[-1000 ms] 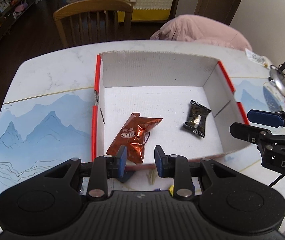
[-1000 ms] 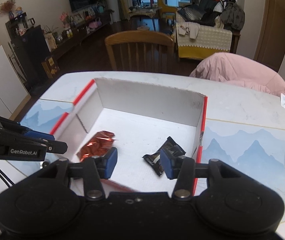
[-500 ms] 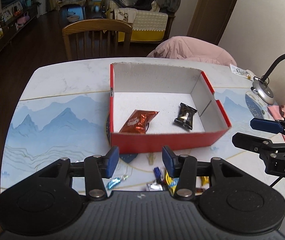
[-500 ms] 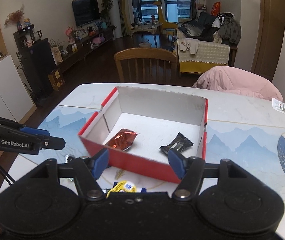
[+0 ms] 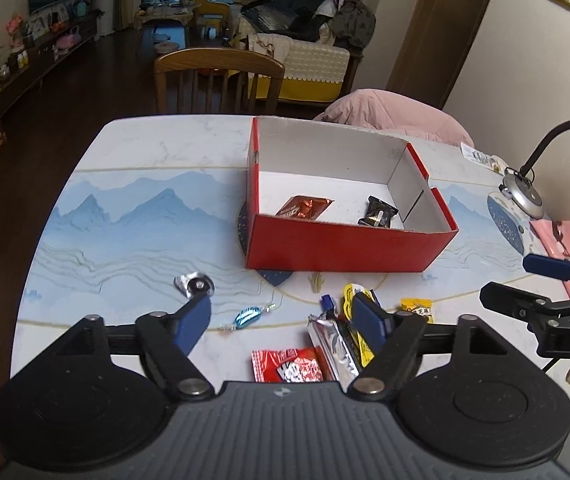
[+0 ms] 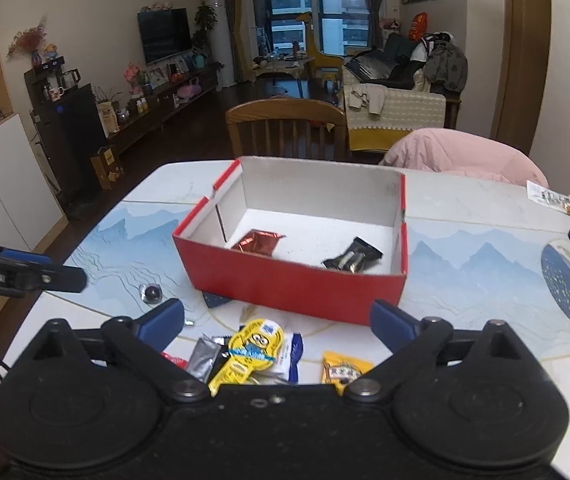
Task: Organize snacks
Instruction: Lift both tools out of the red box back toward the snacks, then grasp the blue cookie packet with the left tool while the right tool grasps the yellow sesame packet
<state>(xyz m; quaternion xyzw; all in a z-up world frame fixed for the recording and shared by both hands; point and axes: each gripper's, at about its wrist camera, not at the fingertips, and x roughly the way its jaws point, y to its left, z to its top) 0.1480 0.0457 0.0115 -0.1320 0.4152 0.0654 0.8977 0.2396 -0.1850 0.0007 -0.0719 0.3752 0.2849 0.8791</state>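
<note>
The left tool [image 5: 283, 318] is standing wide open and holding nothing; its jaws have just been opening. The right tool [image 6: 279, 318] is standing even wider, also empty, and its jaws have just been opening too. Ahead of both tools the red box [image 5: 349, 246] is sitting on the worktop [image 5: 133, 200], and inside it a copper packet [image 5: 305, 207] and a black packet [image 5: 379, 212] are lying apart from each other.

Just below the tools the loose snacks are waiting. Between the right tool's fingers a yellow cartoon packet [image 6: 251, 350] is lying on top of a silver packet [image 6: 203, 358] and a white-blue one [image 6: 287, 354]; an orange-yellow packet [image 6: 343, 370] is lying near its right finger. A blue twisted candy [image 5: 247, 316] is lying just ahead of the left tool, and a red packet [image 5: 287, 365] is lying close under it.

I think the risk is in this pile: because the packets are overlapping, closing jaws could take two at once, or the smooth foil could slip out. Also both tools are working close together, so they could be bumping each other.
</note>
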